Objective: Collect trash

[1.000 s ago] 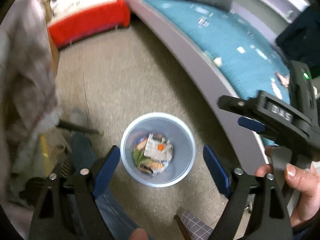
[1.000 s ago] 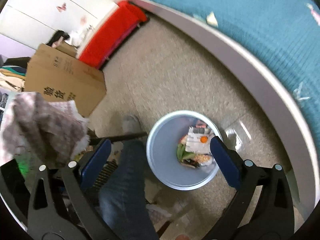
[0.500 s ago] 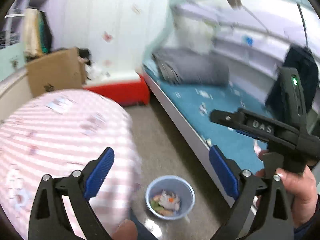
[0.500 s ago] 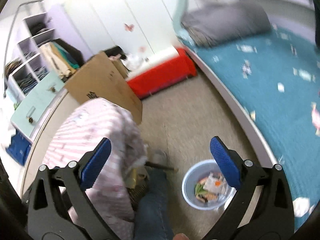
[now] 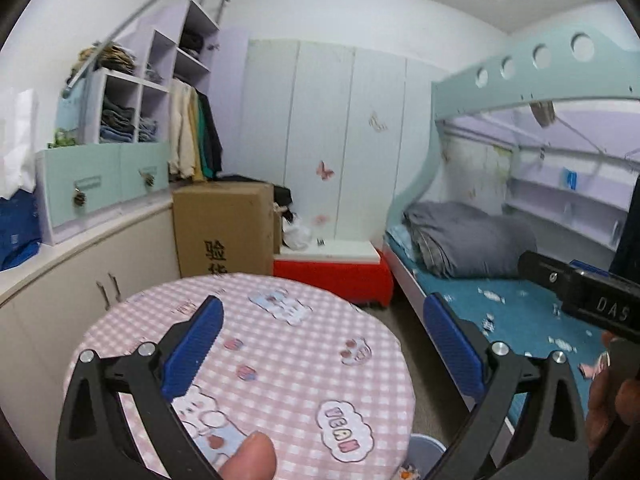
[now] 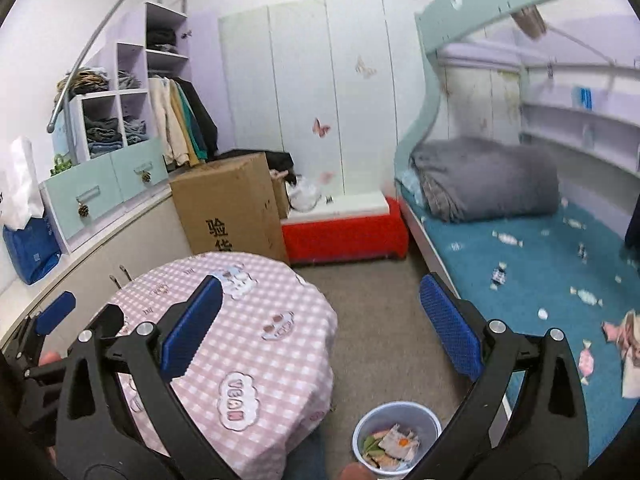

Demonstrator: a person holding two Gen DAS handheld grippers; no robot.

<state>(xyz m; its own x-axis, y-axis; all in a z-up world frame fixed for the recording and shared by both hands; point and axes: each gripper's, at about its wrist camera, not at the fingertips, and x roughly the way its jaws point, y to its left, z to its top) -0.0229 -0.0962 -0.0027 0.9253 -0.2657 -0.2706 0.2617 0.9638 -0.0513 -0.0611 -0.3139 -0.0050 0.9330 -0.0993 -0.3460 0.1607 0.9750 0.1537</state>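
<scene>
We held both claws, left claw [image 5: 320, 344] and right claw [image 6: 316, 320], wide open and empty above the worktop [image 6: 280, 360], apparently scanning for more, since collected trash [image 6: 390, 446] already lay in the bin [image 6: 396, 412] on the floor.

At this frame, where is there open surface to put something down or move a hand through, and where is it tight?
The pink checked tabletop shows nothing lying on it. The carpet strip between table and bed frame is open, down to the bin. The blue mattress is littered with wrappers. The far corner around the cardboard box and red bench is tight.
</scene>
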